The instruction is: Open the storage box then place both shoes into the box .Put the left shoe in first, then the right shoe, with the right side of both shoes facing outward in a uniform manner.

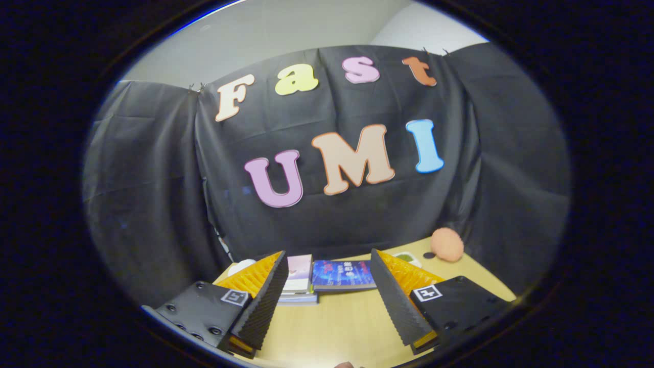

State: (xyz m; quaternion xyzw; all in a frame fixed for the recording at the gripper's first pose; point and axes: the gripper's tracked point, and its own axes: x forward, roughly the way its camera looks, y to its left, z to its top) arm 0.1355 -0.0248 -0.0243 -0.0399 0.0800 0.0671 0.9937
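My gripper stands open above a light wooden table, its two fingers spread wide with nothing between them. Between and just beyond the fingertips, books lie flat on the table against the black cloth wall: a dark blue book and a pale pink one on top of another.
A fuzzy orange-pink ball sits beyond the right finger near the cloth wall. A small dish with something green shows just past the right fingertip, and a white rounded object peeks out beyond the left finger.
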